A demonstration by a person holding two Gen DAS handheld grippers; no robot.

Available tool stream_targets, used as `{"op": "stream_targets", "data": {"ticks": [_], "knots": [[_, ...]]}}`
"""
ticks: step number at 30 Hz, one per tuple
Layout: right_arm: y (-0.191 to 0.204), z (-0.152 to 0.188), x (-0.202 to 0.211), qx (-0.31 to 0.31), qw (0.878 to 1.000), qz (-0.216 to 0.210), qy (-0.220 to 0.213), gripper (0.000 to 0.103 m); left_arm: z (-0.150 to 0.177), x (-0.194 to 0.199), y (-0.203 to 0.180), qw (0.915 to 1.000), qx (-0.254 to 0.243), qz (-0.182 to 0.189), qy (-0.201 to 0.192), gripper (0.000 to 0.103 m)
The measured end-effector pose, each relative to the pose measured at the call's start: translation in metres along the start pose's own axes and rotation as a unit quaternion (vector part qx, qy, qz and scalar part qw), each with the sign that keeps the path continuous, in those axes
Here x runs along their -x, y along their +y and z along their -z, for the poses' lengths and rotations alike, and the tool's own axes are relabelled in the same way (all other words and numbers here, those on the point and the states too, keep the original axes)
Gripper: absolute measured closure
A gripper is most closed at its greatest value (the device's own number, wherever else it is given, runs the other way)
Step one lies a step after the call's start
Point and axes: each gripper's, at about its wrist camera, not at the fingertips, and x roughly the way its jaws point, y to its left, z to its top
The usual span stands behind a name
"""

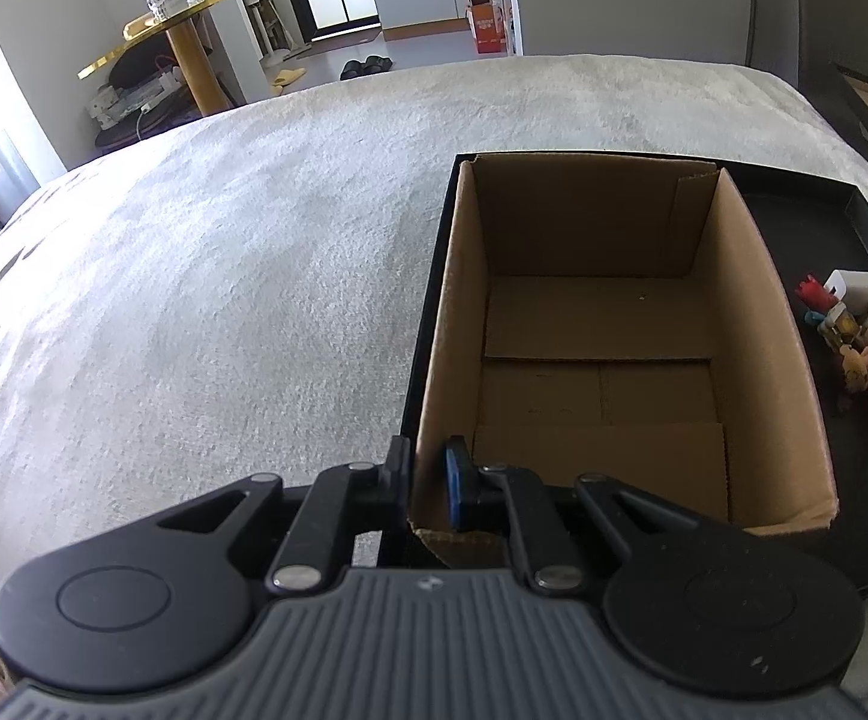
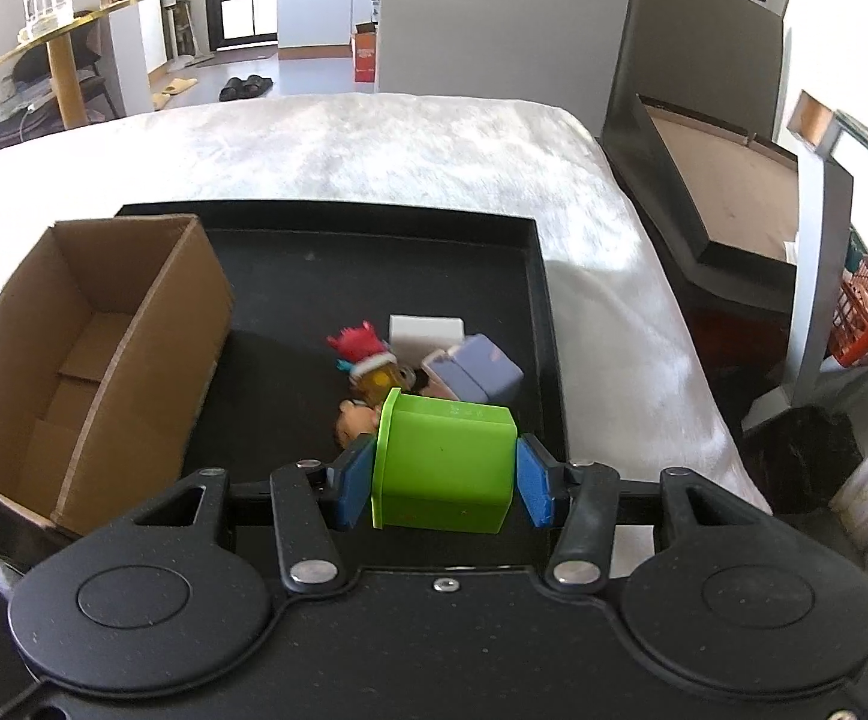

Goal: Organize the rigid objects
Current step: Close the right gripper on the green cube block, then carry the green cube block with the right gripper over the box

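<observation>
An open, empty cardboard box (image 1: 601,354) stands in a black tray (image 1: 865,480); it also shows at the left of the right wrist view (image 2: 92,354). My left gripper (image 1: 425,483) is shut on the box's near left wall, one finger outside and the blue pad inside. My right gripper (image 2: 442,480) is shut on a green plastic box (image 2: 442,465) and holds it above the tray (image 2: 374,264). Beyond it lie several small toys: a red-haired figure (image 2: 359,345), a white block (image 2: 425,330), a lilac box (image 2: 475,369).
The tray rests on a white fuzzy bed cover (image 1: 224,270). The toy pile shows at the tray's right in the left wrist view (image 1: 859,348). A dark headboard and cardboard panel (image 2: 727,180) stand to the right, and a gold round table (image 2: 56,42) stands far left.
</observation>
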Motion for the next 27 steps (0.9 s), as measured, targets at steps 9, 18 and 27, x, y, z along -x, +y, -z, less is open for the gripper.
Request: {"op": "stream_targets", "data": {"ticks": [9,18,27], "knots": [[0.027,-0.017,0.013,0.036,0.999,-0.007,-0.023,0.054,0.002,0.0,0.004,1.0,0.005,0.007,-0.003,0.092],[0.056,-0.03,0.022,0.076,0.996,-0.022,-0.044,0.054,0.003,0.001,0.009,0.9997,0.015,0.02,-0.004,0.093],[0.086,-0.041,0.023,0.116,0.99,-0.053,-0.052,0.054,0.004,0.001,0.011,0.9995,0.019,0.025,-0.006,0.093]]}}
